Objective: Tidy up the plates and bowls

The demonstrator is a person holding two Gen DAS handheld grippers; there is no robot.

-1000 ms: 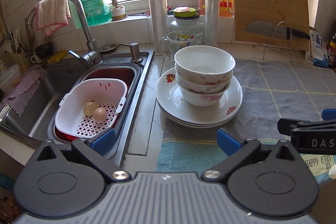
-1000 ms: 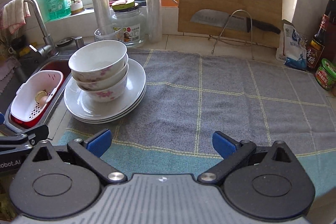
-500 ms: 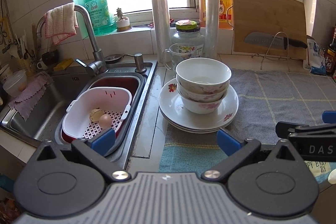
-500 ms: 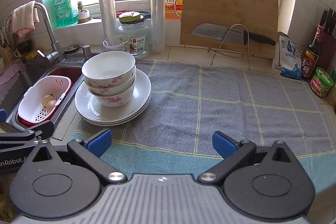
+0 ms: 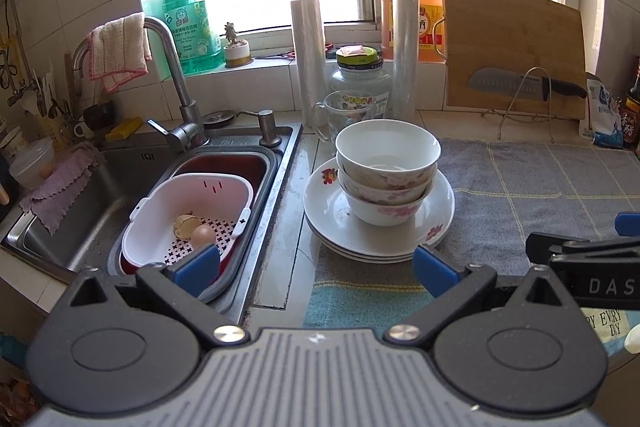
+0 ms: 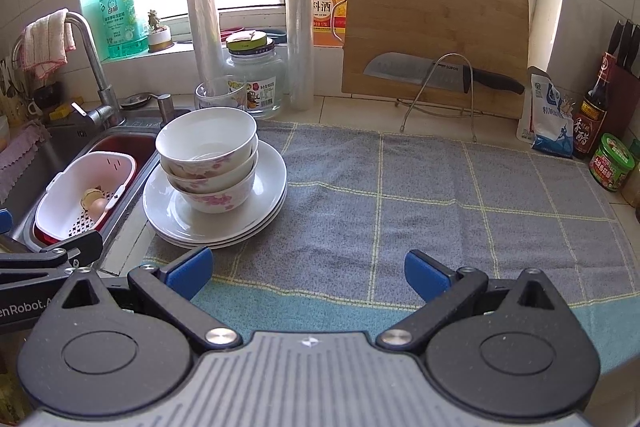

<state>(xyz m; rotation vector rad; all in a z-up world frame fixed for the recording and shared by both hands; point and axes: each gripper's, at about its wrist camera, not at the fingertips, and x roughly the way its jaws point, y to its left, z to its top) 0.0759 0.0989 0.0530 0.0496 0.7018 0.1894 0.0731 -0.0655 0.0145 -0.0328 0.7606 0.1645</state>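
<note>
- A stack of three white bowls (image 5: 386,173) with pink flowers sits nested on a stack of white plates (image 5: 434,211), on the left edge of a grey checked towel (image 6: 460,195) spread over a kitchen counter.
- Just left of the plates is a steel sink (image 5: 92,195). A white colander (image 5: 188,215) rests in a red basin inside it and holds an egg (image 5: 203,235) beside a broken shell.
- Behind the bowls stand a glass mug (image 5: 340,115), a lidded glass jar (image 5: 360,75) and two rolls of clear film.
- To the right of the bowls and further back, a wooden cutting board (image 6: 436,31) leans against the wall, with a cleaver (image 6: 436,73) resting on a wire rack in front of it.
- The left gripper (image 5: 316,265) hovers in front of the plates, its blue-tipped tongs spread wide and holding nothing.
- The right gripper (image 6: 308,273) hovers over the near edge of the towel, to the right of the plates, its tongs also wide apart and empty.
</note>
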